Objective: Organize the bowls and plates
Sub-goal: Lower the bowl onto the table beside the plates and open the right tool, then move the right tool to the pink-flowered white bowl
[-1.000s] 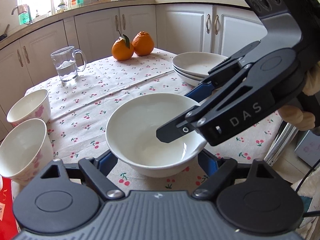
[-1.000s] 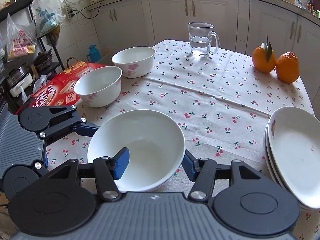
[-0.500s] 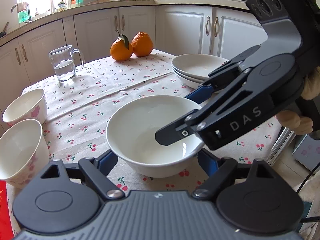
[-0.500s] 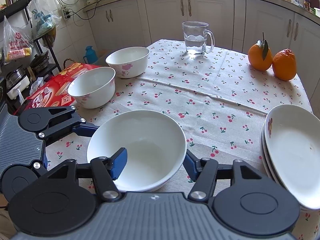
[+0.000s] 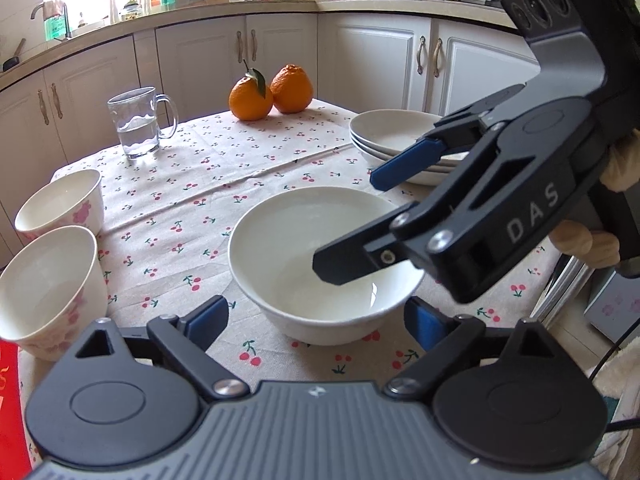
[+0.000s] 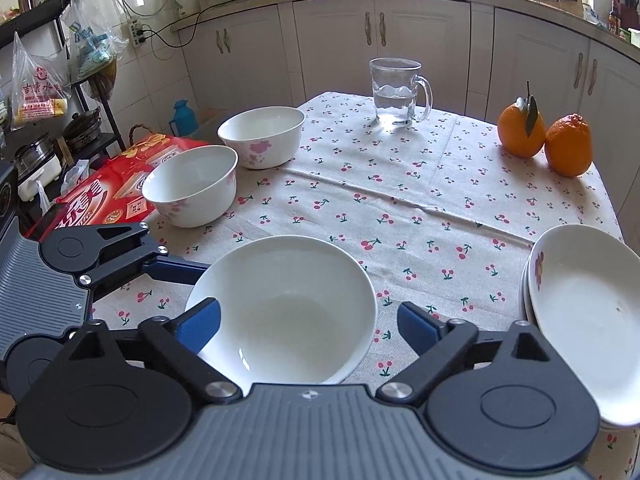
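Note:
A plain white bowl (image 5: 320, 264) (image 6: 288, 308) rests on the cherry-print tablecloth (image 5: 240, 168) near the front edge. My left gripper (image 5: 316, 320) straddles it; its jaws are opening and the blue pads stand clear of the bowl's sides. My right gripper (image 6: 308, 324) (image 5: 376, 216) is opening too, with one finger over the bowl's inside and the other outside the rim, touching nothing. Two flowered bowls (image 5: 60, 208) (image 5: 44, 288) stand apart at the left. A stack of white plates (image 5: 396, 136) (image 6: 588, 312) sits at the right.
A glass mug of water (image 5: 140, 124) and two oranges (image 5: 272, 92) stand at the table's far side. A red package (image 6: 112, 192) lies beyond the table's left edge. White cabinets ring the table. A hand (image 5: 588, 240) holds the right gripper.
Both grippers have spread their jaws and let go of the plain bowl: the right came off its rim, the left off its sides. The bowl has stayed where it was.

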`<state>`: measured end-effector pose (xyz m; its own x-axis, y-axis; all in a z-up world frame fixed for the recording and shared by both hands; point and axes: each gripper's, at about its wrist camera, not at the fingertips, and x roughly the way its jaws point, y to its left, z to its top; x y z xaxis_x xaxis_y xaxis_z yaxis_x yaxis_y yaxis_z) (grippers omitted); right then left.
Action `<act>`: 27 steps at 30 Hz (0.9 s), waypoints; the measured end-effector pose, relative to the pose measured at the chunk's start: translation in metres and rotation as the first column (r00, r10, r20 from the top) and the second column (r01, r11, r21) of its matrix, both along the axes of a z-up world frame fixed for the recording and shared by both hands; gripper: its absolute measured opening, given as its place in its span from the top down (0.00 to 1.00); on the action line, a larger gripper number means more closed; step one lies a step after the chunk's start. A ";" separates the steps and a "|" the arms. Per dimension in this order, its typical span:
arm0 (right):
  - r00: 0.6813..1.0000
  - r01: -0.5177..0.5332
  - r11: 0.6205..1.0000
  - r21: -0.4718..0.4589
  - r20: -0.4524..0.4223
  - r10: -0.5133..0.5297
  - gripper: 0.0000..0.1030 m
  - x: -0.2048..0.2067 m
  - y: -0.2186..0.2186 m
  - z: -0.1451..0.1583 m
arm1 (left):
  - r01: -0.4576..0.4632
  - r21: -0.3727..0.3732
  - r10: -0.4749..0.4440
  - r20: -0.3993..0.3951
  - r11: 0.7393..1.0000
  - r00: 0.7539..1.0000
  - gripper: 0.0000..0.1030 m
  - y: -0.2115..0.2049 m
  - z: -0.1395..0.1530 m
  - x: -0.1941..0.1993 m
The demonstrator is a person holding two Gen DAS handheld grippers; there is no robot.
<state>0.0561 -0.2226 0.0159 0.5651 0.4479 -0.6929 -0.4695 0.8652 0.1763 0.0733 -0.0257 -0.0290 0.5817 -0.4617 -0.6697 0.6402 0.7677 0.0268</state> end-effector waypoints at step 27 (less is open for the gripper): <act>0.989 -0.075 0.995 -0.065 0.121 0.083 0.00 -0.001 0.041 0.041 | -0.243 -0.019 0.243 0.050 0.970 0.969 0.02 0.076 0.020 -0.017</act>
<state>0.0550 -0.1813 0.0569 0.6125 0.4542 -0.6470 -0.5518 0.8317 0.0615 0.0558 0.0499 -0.0092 0.7110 -0.3108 -0.6308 0.4325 0.9005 0.0438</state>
